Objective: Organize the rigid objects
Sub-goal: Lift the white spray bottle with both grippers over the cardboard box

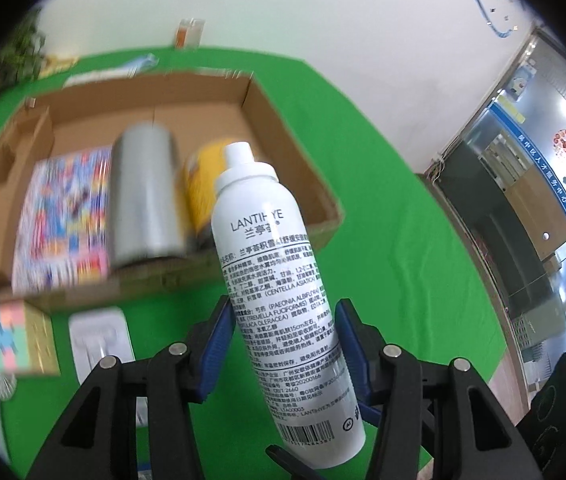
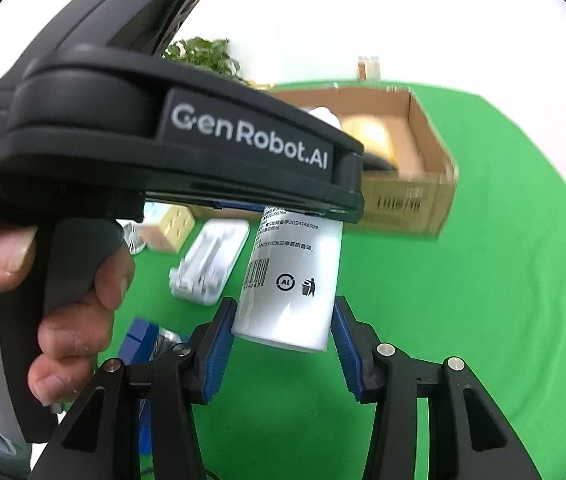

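Left wrist view: the left hand-held gripper (image 1: 283,332) is clamped on the white can (image 1: 279,280), lifted over the green surface (image 1: 383,220). The right hand-held gripper (image 2: 283,332) pinches its bottom end. Next, I think, it goes into the box (image 1: 295,184), beside the silver can (image 1: 147,196).

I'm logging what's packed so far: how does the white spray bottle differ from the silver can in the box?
The white spray bottle is held off the table, between the fingers of both grippers; the silver can sits inside the cardboard box. The bottle is white and covered in printed text, with a narrow white cap; the can is plain bare metal with no visible label. The can looks wider. Both are rigid cylinders.
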Demonstrator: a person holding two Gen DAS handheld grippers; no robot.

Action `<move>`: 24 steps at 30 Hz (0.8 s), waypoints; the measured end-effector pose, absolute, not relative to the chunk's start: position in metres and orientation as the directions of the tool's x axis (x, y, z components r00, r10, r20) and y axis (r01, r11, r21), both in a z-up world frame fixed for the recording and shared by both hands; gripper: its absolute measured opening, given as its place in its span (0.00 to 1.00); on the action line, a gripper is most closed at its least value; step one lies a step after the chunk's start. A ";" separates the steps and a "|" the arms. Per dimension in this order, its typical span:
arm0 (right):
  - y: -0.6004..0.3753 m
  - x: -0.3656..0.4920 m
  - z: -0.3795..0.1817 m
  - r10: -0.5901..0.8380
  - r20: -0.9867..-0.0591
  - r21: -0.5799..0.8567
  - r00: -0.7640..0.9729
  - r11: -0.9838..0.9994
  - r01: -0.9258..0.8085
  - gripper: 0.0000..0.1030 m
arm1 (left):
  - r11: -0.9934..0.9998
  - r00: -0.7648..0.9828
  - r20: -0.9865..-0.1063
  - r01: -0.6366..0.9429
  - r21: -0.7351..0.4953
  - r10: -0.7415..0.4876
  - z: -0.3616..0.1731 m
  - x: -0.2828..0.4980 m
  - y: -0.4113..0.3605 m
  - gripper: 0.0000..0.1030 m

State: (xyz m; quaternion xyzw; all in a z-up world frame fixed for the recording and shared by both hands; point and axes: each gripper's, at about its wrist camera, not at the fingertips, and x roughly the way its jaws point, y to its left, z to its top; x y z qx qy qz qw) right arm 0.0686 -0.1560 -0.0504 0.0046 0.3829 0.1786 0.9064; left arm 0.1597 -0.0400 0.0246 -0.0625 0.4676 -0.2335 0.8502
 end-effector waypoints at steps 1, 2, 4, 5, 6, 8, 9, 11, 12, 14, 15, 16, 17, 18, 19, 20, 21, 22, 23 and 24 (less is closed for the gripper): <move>-0.157 0.073 -0.044 0.325 -0.685 0.140 0.652 0.937 -0.320 0.44 | 0.882 0.462 -0.761 0.346 -0.319 -0.456 0.030 0.164 -0.041 0.49; -0.159 0.078 -0.038 0.324 -0.678 0.138 0.660 0.938 -0.319 0.44 | 0.881 0.467 -0.756 0.354 -0.314 -0.458 0.035 0.169 -0.041 0.49; -0.162 0.089 -0.028 0.320 -0.669 0.133 0.671 0.940 -0.315 0.44 | 0.876 0.471 -0.749 0.363 -0.317 -0.466 0.043 0.182 -0.042 0.49; -0.163 0.094 -0.024 0.315 -0.665 0.126 0.677 0.941 -0.313 0.44 | 0.874 0.471 -0.746 0.364 -0.322 -0.471 0.047 0.190 -0.043 0.49; -0.165 0.100 -0.019 0.311 -0.661 0.122 0.683 0.942 -0.312 0.44 | 0.873 0.470 -0.744 0.364 -0.326 -0.474 0.050 0.195 -0.044 0.48; -0.167 0.109 -0.013 0.308 -0.658 0.117 0.688 0.944 -0.310 0.44 | 0.870 0.472 -0.739 0.367 -0.331 -0.480 0.054 0.208 -0.046 0.49; -0.168 0.115 -0.010 0.306 -0.657 0.116 0.689 0.944 -0.309 0.44 | 0.869 0.473 -0.738 0.366 -0.332 -0.481 0.056 0.213 -0.050 0.49; -0.171 0.126 -0.007 0.302 -0.658 0.108 0.690 0.945 -0.310 0.44 | 0.868 0.474 -0.735 0.364 -0.337 -0.484 0.059 0.227 -0.055 0.49; -0.172 0.129 -0.007 0.299 -0.660 0.105 0.689 0.945 -0.310 0.44 | 0.868 0.471 -0.737 0.361 -0.340 -0.485 0.058 0.232 -0.056 0.49; -0.176 0.140 -0.006 0.297 -0.670 0.104 0.681 0.945 -0.309 0.44 | 0.868 0.463 -0.742 0.355 -0.346 -0.485 0.056 0.245 -0.060 0.49; -0.178 0.144 -0.007 0.297 -0.675 0.108 0.675 0.945 -0.308 0.44 | 0.868 0.459 -0.744 0.353 -0.348 -0.485 0.056 0.252 -0.063 0.49; -0.177 0.145 -0.008 0.294 -0.680 0.106 0.672 0.946 -0.306 0.44 | 0.868 0.455 -0.747 0.353 -0.349 -0.485 0.054 0.258 -0.065 0.49; -0.177 0.152 -0.010 0.285 -0.687 0.096 0.669 0.948 -0.304 0.44 | 0.868 0.449 -0.750 0.352 -0.351 -0.485 0.052 0.266 -0.068 0.49; -0.177 0.158 -0.012 0.275 -0.695 0.087 0.665 0.949 -0.302 0.44 | 0.869 0.443 -0.755 0.348 -0.352 -0.483 0.048 0.272 -0.069 0.48; -0.177 0.161 -0.013 0.272 -0.702 0.085 0.659 0.950 -0.301 0.44 | 0.870 0.437 -0.760 0.344 -0.352 -0.480 0.045 0.278 -0.072 0.49; -0.178 0.167 -0.017 0.271 -0.711 0.087 0.649 0.950 -0.301 0.44 | 0.871 0.430 -0.765 0.339 -0.354 -0.479 0.040 0.286 -0.074 0.49; -0.179 0.169 -0.020 0.271 -0.718 0.090 0.641 0.949 -0.302 0.44 | 0.872 0.423 -0.770 0.335 -0.356 -0.477 0.035 0.292 -0.075 0.49; -0.181 0.175 -0.024 0.274 -0.726 0.095 0.630 0.948 -0.303 0.44 | 0.873 0.416 -0.775 0.329 -0.360 -0.476 0.031 0.297 -0.076 0.49; -0.182 0.180 -0.027 0.276 -0.734 0.100 0.621 0.947 -0.304 0.44 | 0.873 0.406 -0.779 0.322 -0.366 -0.477 0.026 0.302 -0.077 0.49; -0.181 0.184 -0.030 0.277 -0.740 0.101 0.614 0.947 -0.305 0.44 | 0.873 0.399 -0.783 0.317 -0.370 -0.477 0.023 0.306 -0.078 0.49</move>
